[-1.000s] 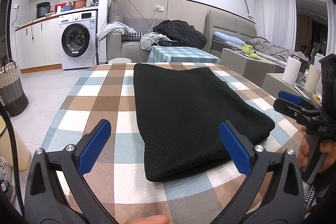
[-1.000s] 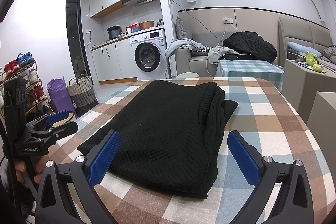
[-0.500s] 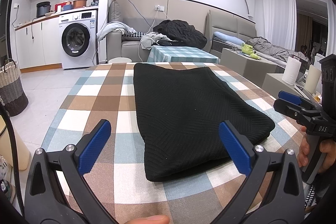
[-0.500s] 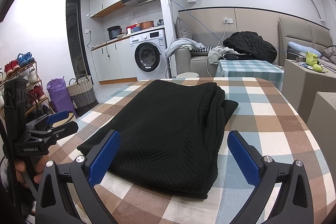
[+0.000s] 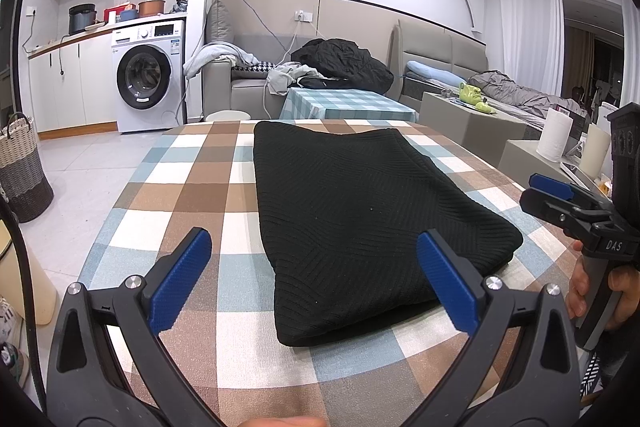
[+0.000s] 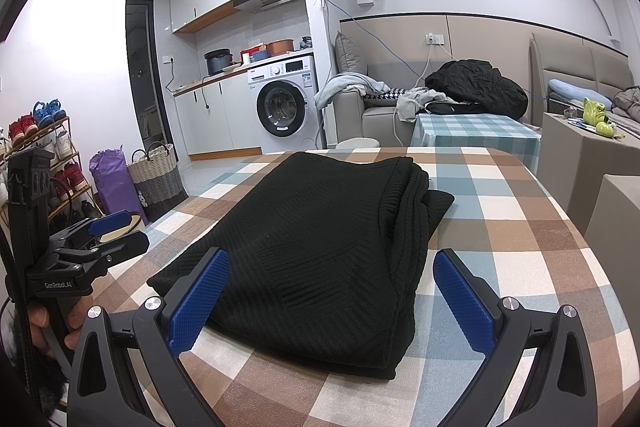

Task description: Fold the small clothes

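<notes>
Checked tablecloth point(image 5: 192, 195) bears folded black garment point(image 5: 360, 211); left gripper point(image 5: 316, 279) and right gripper point(image 6: 332, 291) gape empty.

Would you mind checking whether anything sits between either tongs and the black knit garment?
Nothing visible does. Only bare checked tablecloth lies between the open left tongs, the open right tongs and the black knit garment.

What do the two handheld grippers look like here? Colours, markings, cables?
Both match: black plastic frames with silver screws and two blue textured fingers. The left gripper reads "GenRobot.AI" on its body in the right wrist view, with a black cable beside it. The right gripper reads "DAS" in the left wrist view. No sleeves visible.
</notes>
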